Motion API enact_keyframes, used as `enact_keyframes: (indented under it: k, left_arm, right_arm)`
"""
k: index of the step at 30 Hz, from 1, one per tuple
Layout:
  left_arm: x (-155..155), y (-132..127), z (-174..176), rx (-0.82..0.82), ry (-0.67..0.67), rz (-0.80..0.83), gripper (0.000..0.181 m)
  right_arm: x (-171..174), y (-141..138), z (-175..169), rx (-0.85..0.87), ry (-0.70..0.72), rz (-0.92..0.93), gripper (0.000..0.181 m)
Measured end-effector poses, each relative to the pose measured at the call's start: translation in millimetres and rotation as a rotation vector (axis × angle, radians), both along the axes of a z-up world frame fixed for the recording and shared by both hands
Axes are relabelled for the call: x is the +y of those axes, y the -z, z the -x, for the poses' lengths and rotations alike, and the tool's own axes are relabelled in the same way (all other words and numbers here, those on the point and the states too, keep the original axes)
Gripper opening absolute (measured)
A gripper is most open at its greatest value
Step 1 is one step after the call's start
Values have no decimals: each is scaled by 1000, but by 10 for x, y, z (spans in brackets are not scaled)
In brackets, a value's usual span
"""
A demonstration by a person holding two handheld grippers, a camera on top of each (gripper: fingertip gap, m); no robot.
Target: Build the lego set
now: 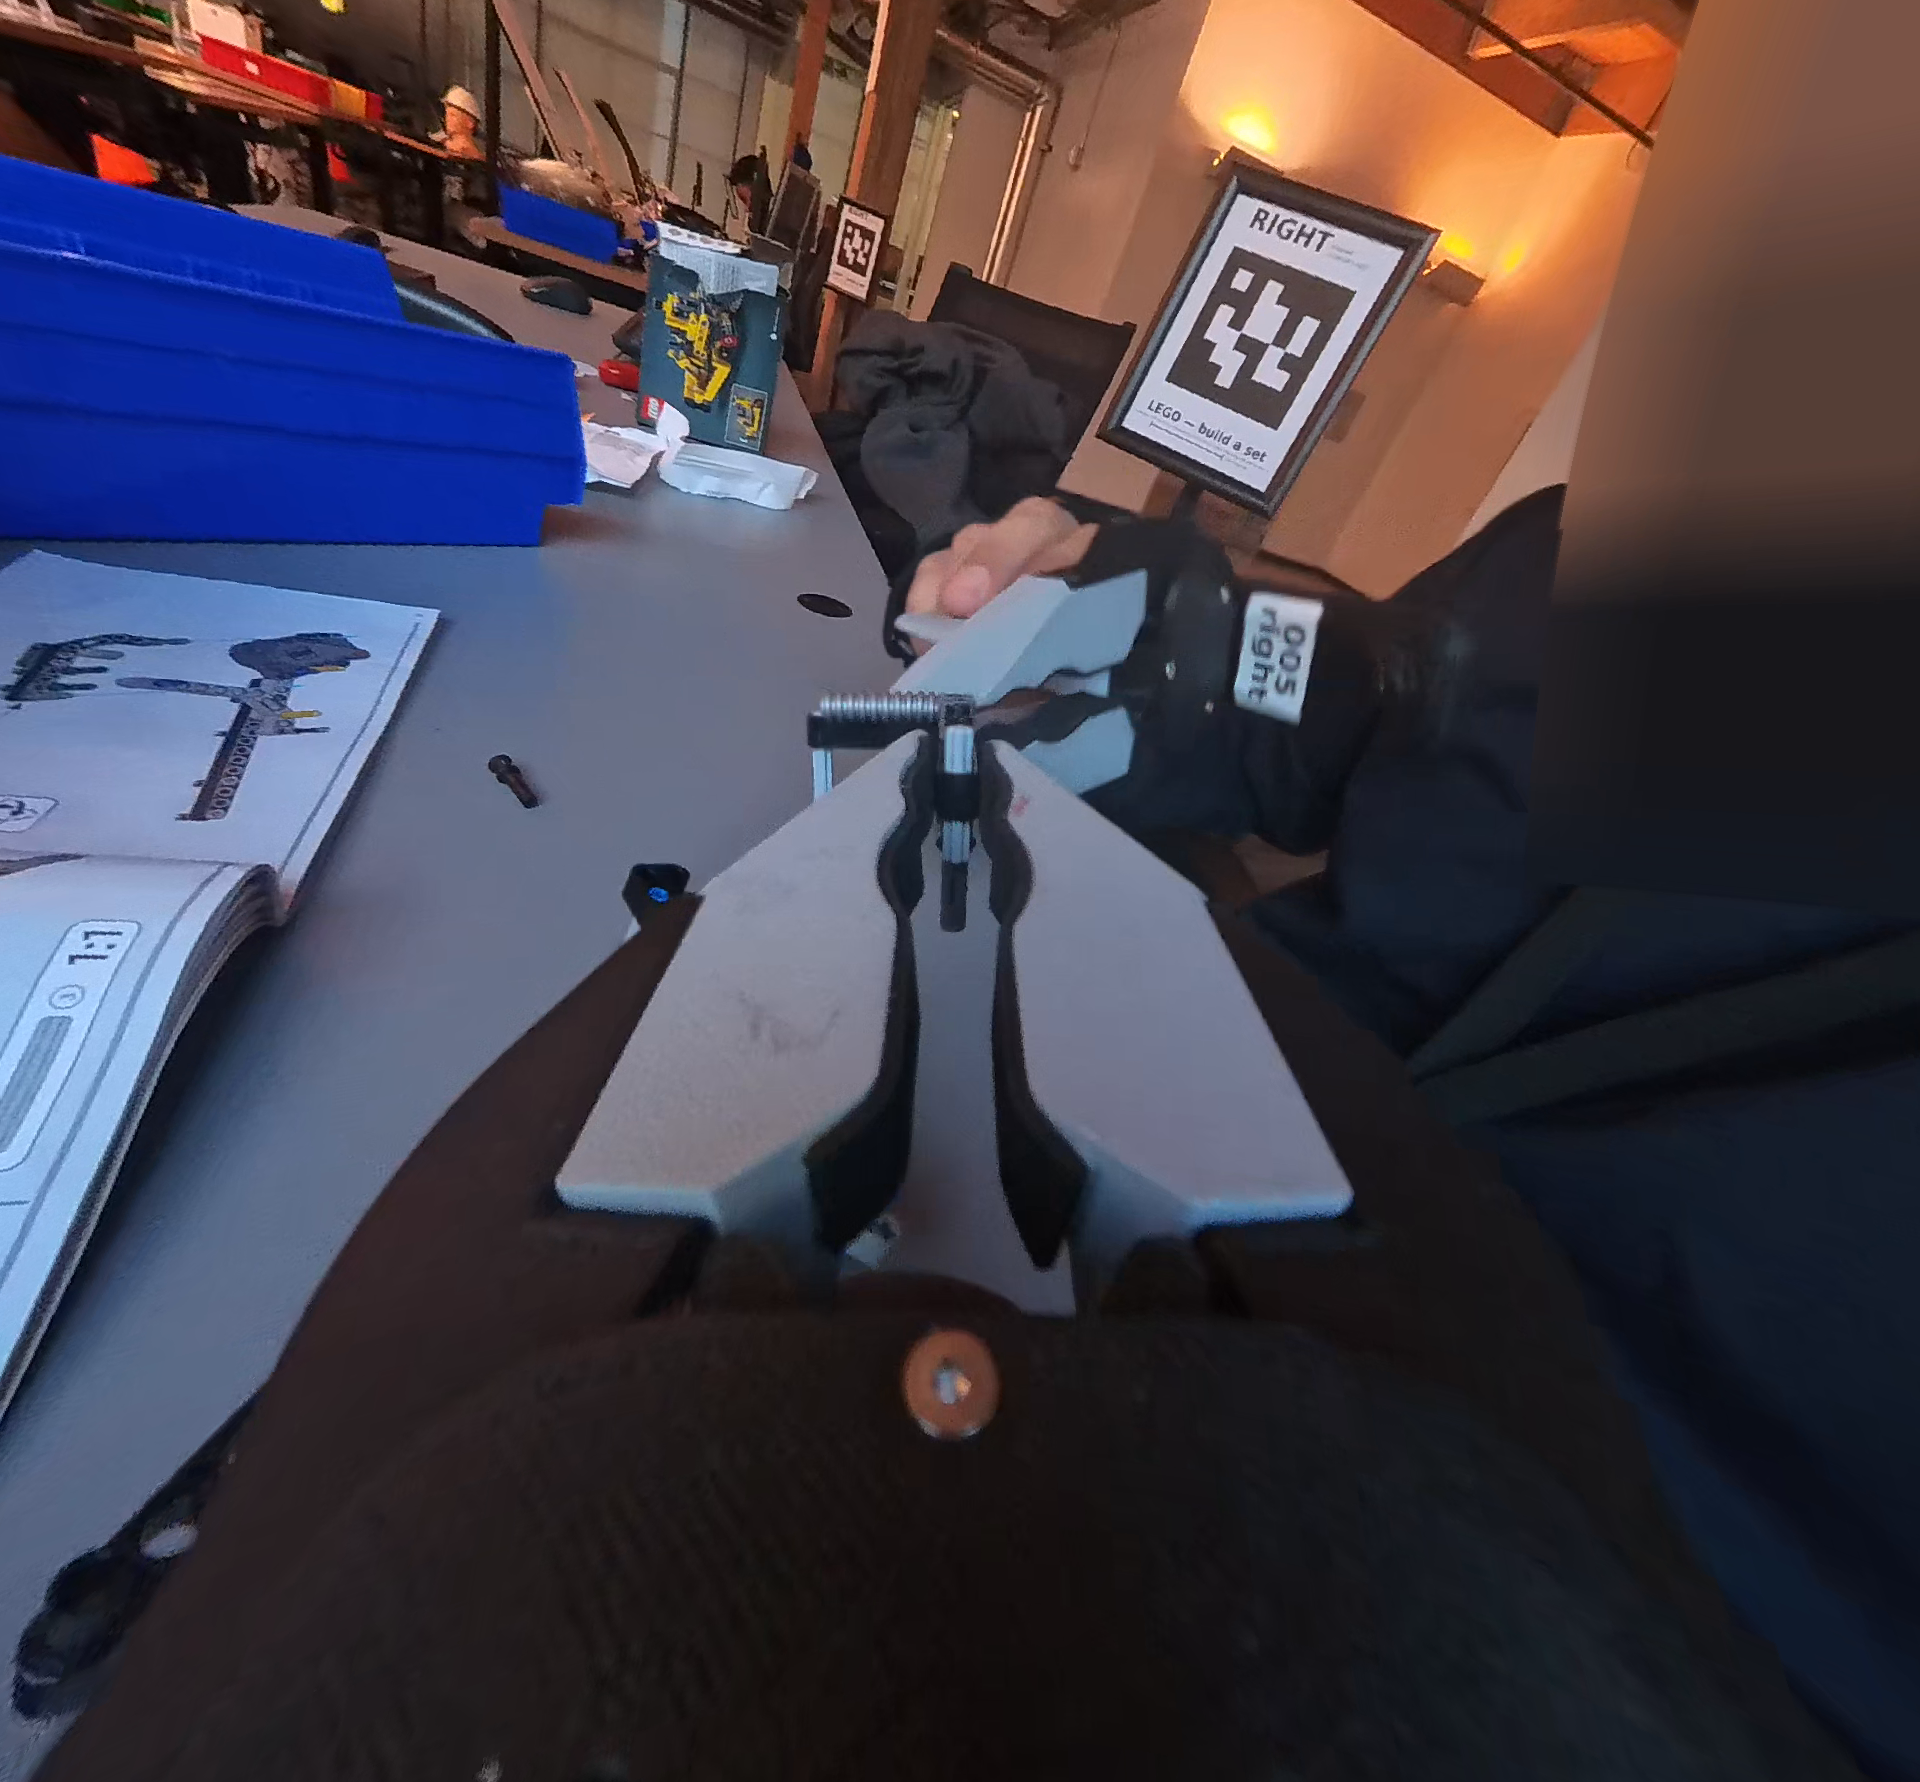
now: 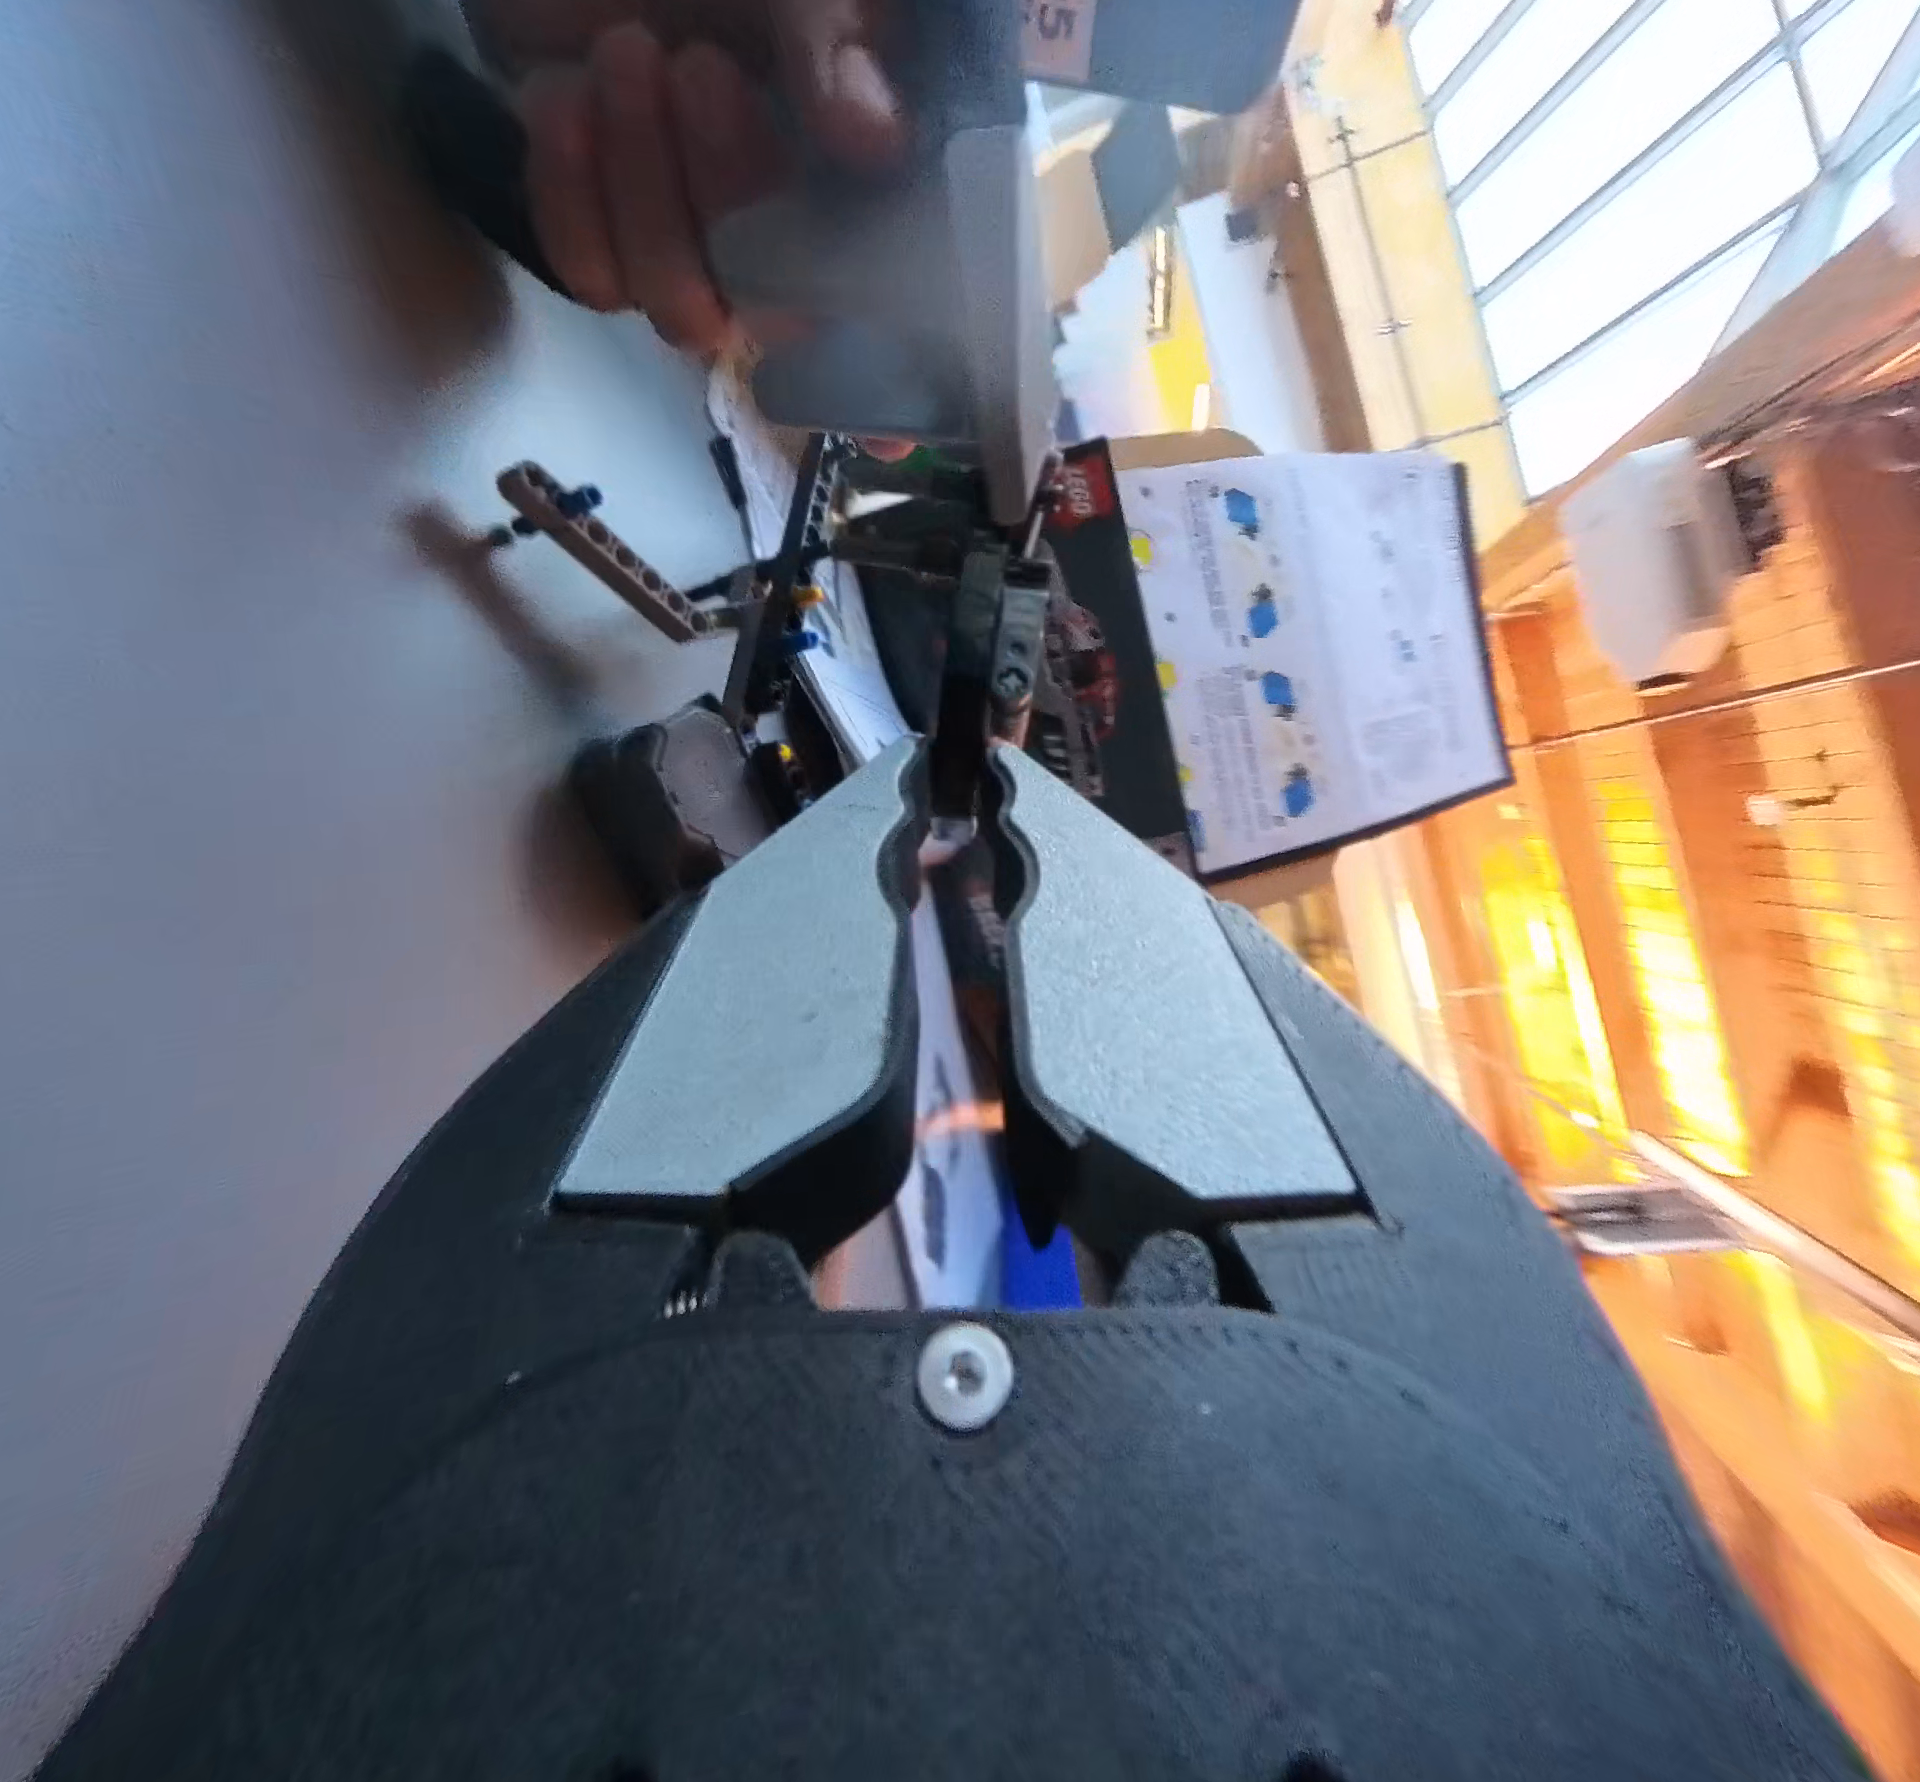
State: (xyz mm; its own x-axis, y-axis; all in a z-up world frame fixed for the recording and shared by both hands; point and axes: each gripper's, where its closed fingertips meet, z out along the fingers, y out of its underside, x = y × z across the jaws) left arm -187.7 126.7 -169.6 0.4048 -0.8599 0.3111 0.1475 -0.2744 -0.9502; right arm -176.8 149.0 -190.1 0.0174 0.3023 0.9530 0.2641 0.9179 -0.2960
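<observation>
My left gripper (image 1: 956, 766) is shut on a small black-and-grey rod piece (image 1: 954, 797) held upright above the table edge. A black ribbed, spring-like part (image 1: 878, 716) sits across its top. My right gripper (image 1: 961, 693) comes in from the right, held by a hand, and its tips meet that part. In the right wrist view my right gripper (image 2: 958, 766) is shut on a black Lego piece (image 2: 971, 662). The left gripper (image 2: 1003, 475) touches it from above. A part-built frame of tan and black beams (image 2: 665, 579) lies on the table behind.
An open instruction booklet (image 1: 208, 693) lies at the left, with a loose black pin (image 1: 514, 782) and a small black piece (image 1: 657, 885) beside it. Blue bins (image 1: 260, 382), the set's box (image 1: 707, 350) and torn bags (image 1: 727, 480) stand farther back. A framed marker sign (image 1: 1268, 330) stands at the right. The grippers are tip to tip, or close to it. It is some 15 cm from my right tips to the loose black pin (image 1: 514, 782).
</observation>
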Motion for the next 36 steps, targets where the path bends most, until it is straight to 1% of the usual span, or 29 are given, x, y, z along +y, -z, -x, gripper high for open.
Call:
enact_keyframes:
  k: [2, 4, 6, 7, 8, 9, 10, 11, 13, 15, 19, 21, 23, 28, 30, 32, 33, 34, 36]
  left_arm:
    - [-17, 35, 3, 1, 13, 25, 4]
    - [-60, 112, -11, 44, 37, 49, 4]
    - [-48, 224, 1, 148, 14, 53, 6]
    - [-16, 267, 28, 214, -22, 33, 12]
    - [-1, 270, 56, 264, -50, 3, 24]
    - [4, 241, 89, 288, -75, -23, 30]
    - [5, 199, 128, 293, -98, -40, 30]
    - [9, 177, 178, 304, -122, -47, 26]
    - [-3, 199, 257, 361, -146, -59, 20]
    - [20, 240, 325, 391, -180, -48, 20]
    - [52, 338, 354, 412, -179, 4, 20]
    - [50, 420, 358, 447, -166, 21, 15]
    - [36, 437, 331, 441, -148, 20, 5]
    - [16, 480, 321, 449, -126, 46, 6]
    - [22, 474, 360, 453, -137, 59, 18]
    - [18, 409, 391, 435, -145, 36, 18]
    - [18, 373, 400, 442, -153, 3, 21]
    - [28, 351, 414, 475, -175, -47, 24]
    - [36, 366, 429, 621, -226, -189, 28]
  right_arm:
    - [-23, 52, -3, 2, 25, -92, 6]
    - [-67, 126, -21, -18, 30, -120, 5]
    - [-52, 136, -46, -12, 61, -180, 5]
    - [-33, 133, -54, -5, 77, -214, 5]
    - [-19, 131, -56, -2, 86, -231, 5]
    - [-7, 150, -51, -10, 89, -230, 5]
    - [11, 182, -41, -25, 96, -219, 3]
    - [37, 206, -32, -32, 110, -211, 4]
    - [49, 213, -13, -20, 119, -204, 4]
    - [46, 222, 18, -18, 118, -176, 5]
    - [23, 238, 78, -19, 120, -176, 5]
    - [-12, 248, 93, -19, 110, -166, 5]
    - [-10, 268, 95, -23, 116, -180, 5]
    - [-15, 288, 85, -30, 114, -173, 5]
    - [1, 269, 70, -20, 117, -149, 5]
    - [7, 255, 58, -14, 109, -116, 5]
    - [11, 250, 55, -12, 106, -100, 5]
    - [14, 242, 51, -8, 105, -88, 5]
    - [18, 209, 40, 5, 99, -67, 5]
